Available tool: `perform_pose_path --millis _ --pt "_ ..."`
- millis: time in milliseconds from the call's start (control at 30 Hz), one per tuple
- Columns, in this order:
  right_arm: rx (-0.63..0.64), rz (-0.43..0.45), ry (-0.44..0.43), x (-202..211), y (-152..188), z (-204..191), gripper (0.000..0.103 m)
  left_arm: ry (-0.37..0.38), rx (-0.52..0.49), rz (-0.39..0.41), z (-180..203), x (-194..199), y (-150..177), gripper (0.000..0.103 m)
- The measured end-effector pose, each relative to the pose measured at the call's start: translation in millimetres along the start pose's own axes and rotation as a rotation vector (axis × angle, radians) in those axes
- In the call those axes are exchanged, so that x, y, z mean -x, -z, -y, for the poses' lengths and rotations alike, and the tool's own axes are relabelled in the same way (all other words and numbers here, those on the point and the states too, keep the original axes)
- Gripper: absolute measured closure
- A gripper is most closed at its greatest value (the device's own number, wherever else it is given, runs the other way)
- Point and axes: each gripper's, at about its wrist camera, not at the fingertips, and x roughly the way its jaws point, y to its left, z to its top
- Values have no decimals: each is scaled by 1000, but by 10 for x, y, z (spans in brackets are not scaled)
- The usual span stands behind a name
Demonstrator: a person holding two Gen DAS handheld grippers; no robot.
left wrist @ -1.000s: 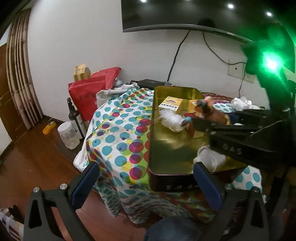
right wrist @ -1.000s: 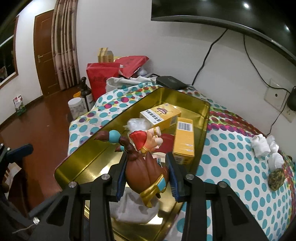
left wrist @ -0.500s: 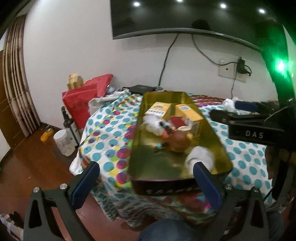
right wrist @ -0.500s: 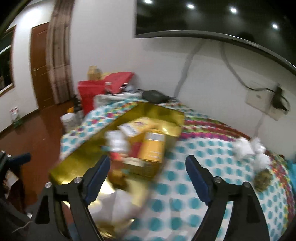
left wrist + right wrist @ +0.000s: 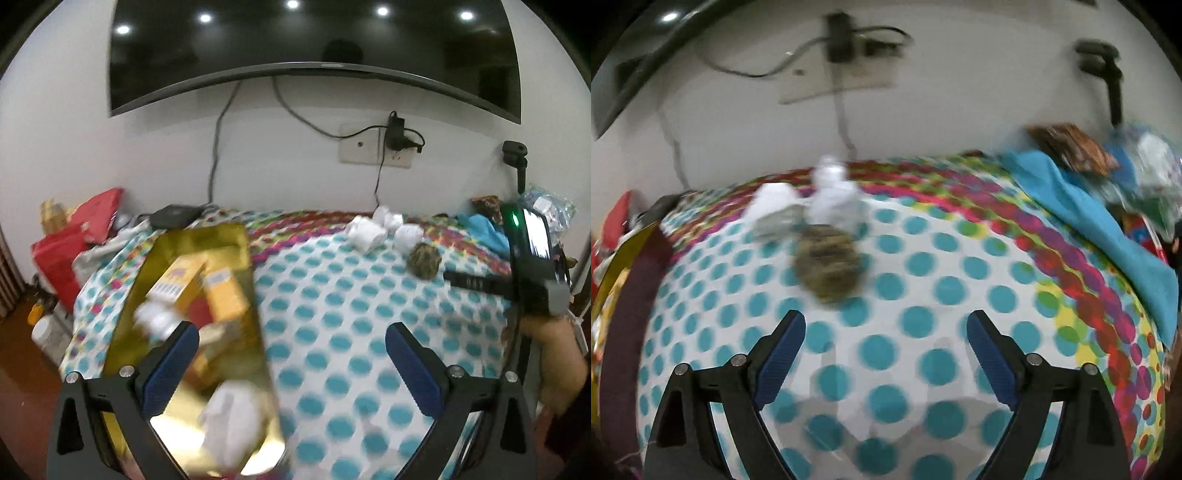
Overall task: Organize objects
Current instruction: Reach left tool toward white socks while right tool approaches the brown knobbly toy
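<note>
A: What is the biggest thing in sight?

B: The table under its polka-dot tablecloth (image 5: pixel 369 314). On its left side lies the gold tin tray (image 5: pixel 236 354), long and shallow, blurred in the left wrist view.

A: And what does the tray hold?

B: Two yellow cartons (image 5: pixel 221 295) side by side at its far half, something red beside them, a white wad (image 5: pixel 159 321) near them, and a second white bundle (image 5: pixel 232 417) at the near end. So part of the sorting looks done, judging by what already sits in the tray.

A: What is left out on the cloth?

B: A cluster well apart from the tray, near the far edge of the table: several white bundles (image 5: pixel 772 210) touching one another, and just in front of them a mottled brown-green ball (image 5: pixel 827 262). Those seem to be what remains. A blue cloth (image 5: pixel 1100 221) and a heap of packets lie off to the right; whether they belong to the task cannot be told.

A: The grippers?

B: The right gripper (image 5: pixel 886 332) is spread wide and empty above the cloth, the mottled ball just ahead and slightly to its left. The left gripper (image 5: pixel 291 354) is likewise splayed, holding nothing, over the tray's right rim.
</note>
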Motion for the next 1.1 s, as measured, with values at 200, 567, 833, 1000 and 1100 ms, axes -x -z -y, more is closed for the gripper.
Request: perform_pose_path --millis 200,567,833,1000,1100 --pt "-61 -4 -50 -54 13 213 14 -28 -97 -18 547 -645 -495 0" --pt "-95 -53 -87 -121 27 246 13 -35 -132 -116 1109 -1870 -894 0" --pt "-75 -60 -83 -98 57 244 13 -39 -65 -218 1027 -2522 -992 0" --pt "-74 -62 -94 -82 68 257 11 -33 -32 -243 1009 -2711 -1037 0" --pt "-64 -65 -94 -70 71 231 11 -23 -28 -251 1047 -2802 -1023 0"
